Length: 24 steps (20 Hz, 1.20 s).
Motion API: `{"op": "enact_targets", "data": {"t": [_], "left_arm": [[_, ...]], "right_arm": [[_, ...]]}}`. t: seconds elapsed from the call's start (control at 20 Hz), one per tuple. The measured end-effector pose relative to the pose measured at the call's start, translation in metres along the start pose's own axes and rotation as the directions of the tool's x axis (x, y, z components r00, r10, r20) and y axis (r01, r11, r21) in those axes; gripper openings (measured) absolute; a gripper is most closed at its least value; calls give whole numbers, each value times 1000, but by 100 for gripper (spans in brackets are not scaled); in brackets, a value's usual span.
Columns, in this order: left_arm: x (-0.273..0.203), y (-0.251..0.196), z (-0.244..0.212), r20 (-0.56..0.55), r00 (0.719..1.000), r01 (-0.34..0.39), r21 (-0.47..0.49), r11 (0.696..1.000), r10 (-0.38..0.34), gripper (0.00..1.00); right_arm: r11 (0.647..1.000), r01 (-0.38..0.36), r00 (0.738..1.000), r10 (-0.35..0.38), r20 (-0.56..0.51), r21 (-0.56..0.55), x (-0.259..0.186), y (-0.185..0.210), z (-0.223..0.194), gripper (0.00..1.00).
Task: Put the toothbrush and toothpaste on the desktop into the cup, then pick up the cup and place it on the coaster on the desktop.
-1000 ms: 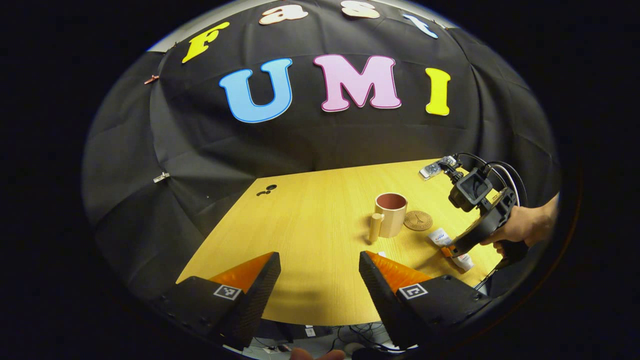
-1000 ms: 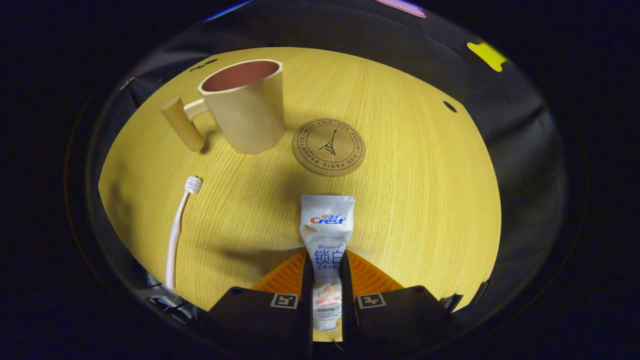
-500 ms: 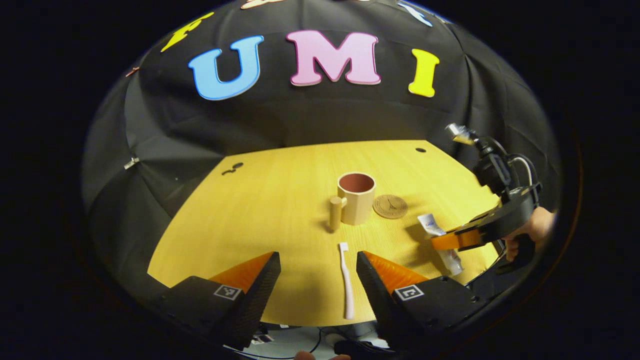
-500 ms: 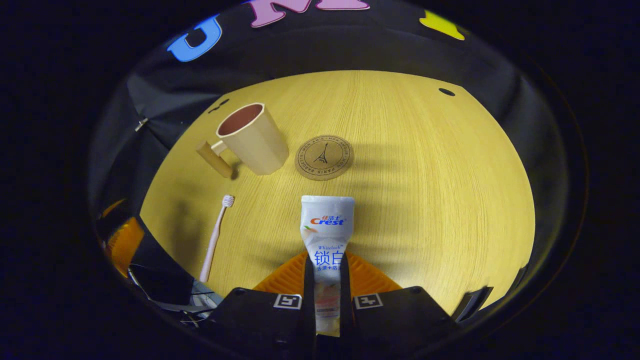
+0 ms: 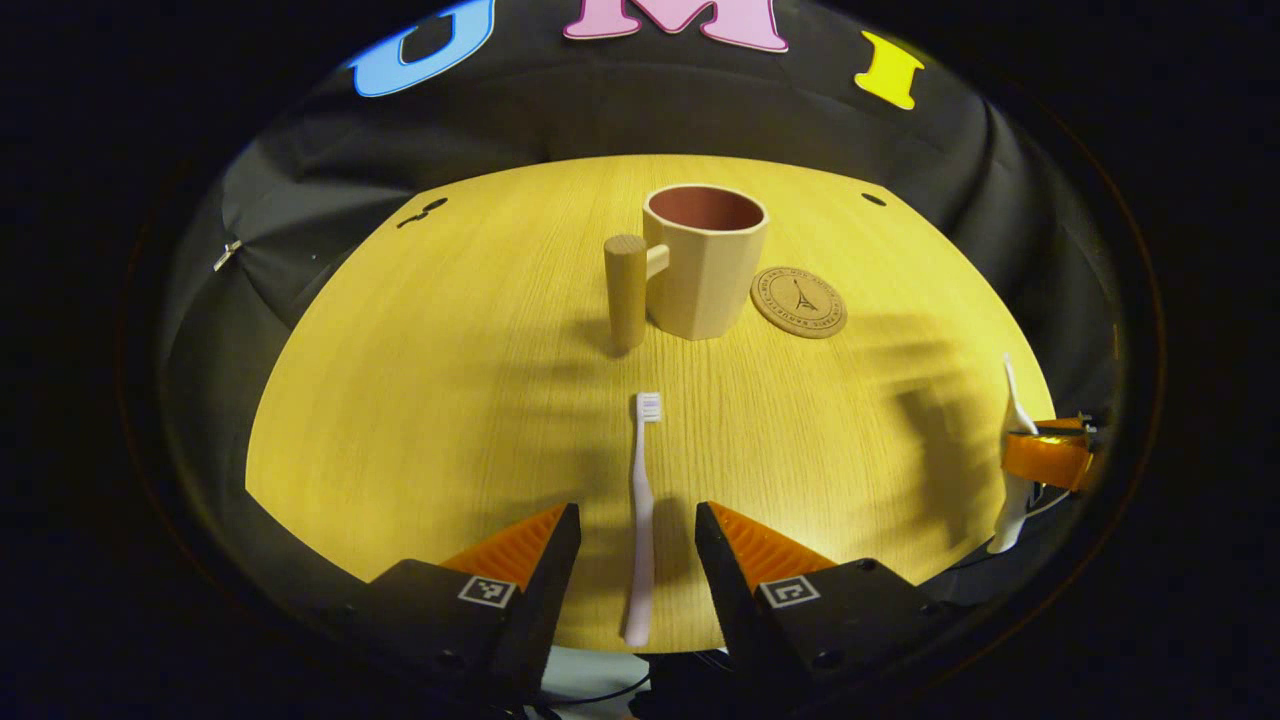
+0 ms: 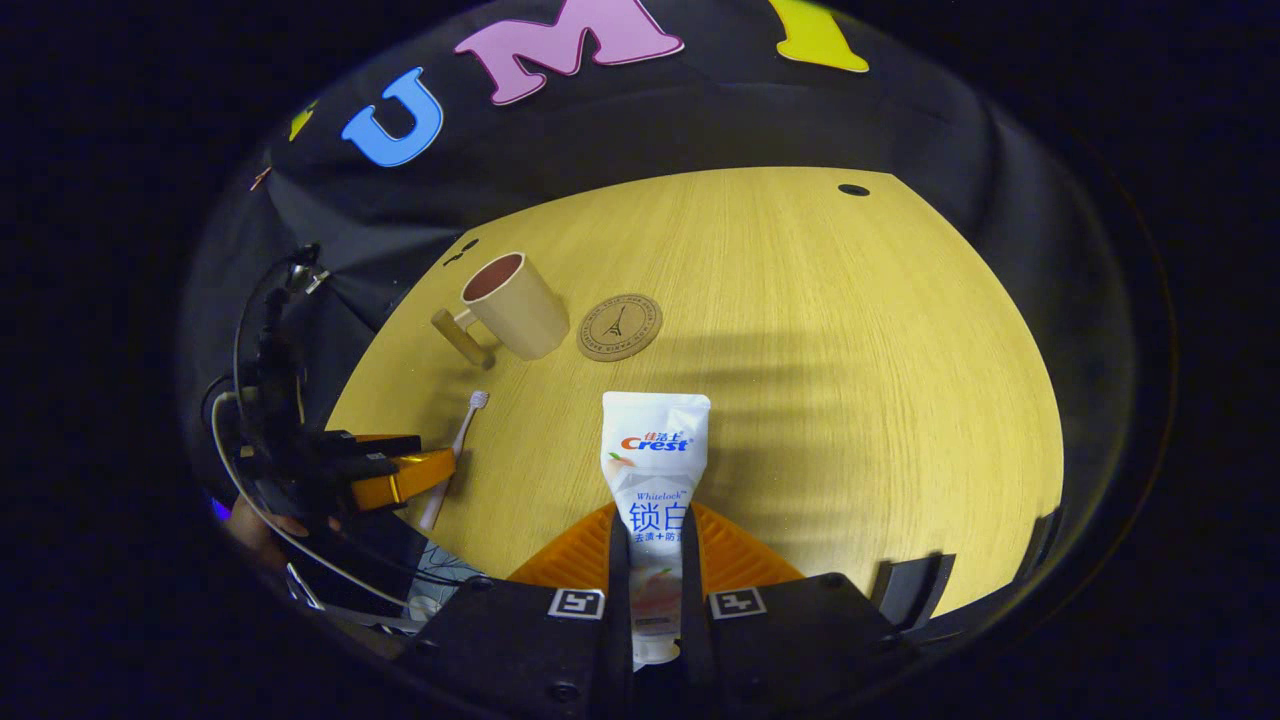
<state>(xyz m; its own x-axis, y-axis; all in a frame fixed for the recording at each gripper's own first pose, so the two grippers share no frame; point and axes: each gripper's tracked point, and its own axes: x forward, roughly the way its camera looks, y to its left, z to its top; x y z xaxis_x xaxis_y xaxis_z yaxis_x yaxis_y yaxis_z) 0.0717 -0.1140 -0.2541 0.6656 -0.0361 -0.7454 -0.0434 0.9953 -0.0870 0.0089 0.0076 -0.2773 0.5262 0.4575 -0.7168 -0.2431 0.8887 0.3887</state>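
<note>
Left gripper (image 5: 632,540) spread wide, one finger on each side of the toothbrush (image 5: 642,510), not touching it. Toothbrush flat on the wooden desk (image 5: 450,380), brush end pointing at the cup (image 5: 700,262). Cup upright, farther back, with the round coaster (image 5: 798,301) just beside it. Right gripper (image 6: 656,560) pressed tight on the toothpaste (image 6: 652,480), held up off the desk, flat end sticking out front.
</note>
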Motion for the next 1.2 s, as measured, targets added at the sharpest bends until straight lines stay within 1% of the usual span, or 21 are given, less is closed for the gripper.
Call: {"op": "enact_targets", "data": {"t": [0.15, 0.25, 0.3, 0.4, 0.55, 0.6, 0.7, 0.8, 0.85, 0.9, 0.95, 1.0, 1.1, 1.15, 1.2], "left_arm": [[14, 2, 4, -31, 999, -37, 42, 998, 38, 73], [21, 1, 5, -51, 998, -46, 42, 998, 48, 67], [24, 0, 3, -64, 997, -42, 34, 999, 44, 64], [28, -1, 7, -67, 997, -37, 25, 999, 38, 62], [28, -4, 4, -101, 995, -18, 17, 1000, 20, 63], [28, -5, 3, -110, 994, -14, 17, 1000, 16, 59], [29, -12, 3, -117, 993, 30, 25, 999, -27, 58], [31, -16, 2, -130, 991, 48, 65, 997, -40, 42], [31, -20, 4, -129, 991, 55, 88, 995, -44, 39], [32, -21, 4, -134, 990, 48, 104, 993, -34, 23], [33, -21, 6, -133, 991, 35, 102, 994, -22, 17], [31, -21, 8, -129, 991, 33, 91, 995, -21, 13], [30, -20, 10, -110, 993, 60, 59, 996, -54, 7], [29, -21, 11, -99, 992, 87, 45, 995, -83, 7], [28, -23, 10, -92, 987, 133, 35, 991, -129, 7]], "right_arm": [[1000, -11, 1000, 11, 5, 28, -5, -10, 1, 23], [999, -19, 1000, 19, 8, 43, -6, -16, 3, 23], [999, -22, 1000, 22, 8, 47, -6, -18, 4, 23], [998, -31, 999, 31, 8, 48, -6, -19, 5, 23], [998, -53, 999, 53, 5, 46, -3, -19, 3, 23], [997, -64, 998, 64, 4, 49, -2, -17, 3, 23], [995, -83, 997, 83, 6, 56, 0, -13, 4, 23], [993, -102, 995, 102, 7, 53, -1, -13, 3, 23], [993, -111, 994, 111, 9, 51, 0, -12, 4, 23], [992, -118, 993, 118, 10, 50, 0, -12, 4, 23], [991, -123, 992, 122, 13, 52, 0, -11, 5, 23], [991, -126, 992, 125, 21, 55, 0, -11, 7, 23], [989, -132, 991, 129, 43, 67, 1, -9, 11, 23], [988, -134, 990, 129, 61, 73, 1, -9, 15, 23], [988, -133, 989, 127, 79, 78, 0, -9, 19, 23]]}}
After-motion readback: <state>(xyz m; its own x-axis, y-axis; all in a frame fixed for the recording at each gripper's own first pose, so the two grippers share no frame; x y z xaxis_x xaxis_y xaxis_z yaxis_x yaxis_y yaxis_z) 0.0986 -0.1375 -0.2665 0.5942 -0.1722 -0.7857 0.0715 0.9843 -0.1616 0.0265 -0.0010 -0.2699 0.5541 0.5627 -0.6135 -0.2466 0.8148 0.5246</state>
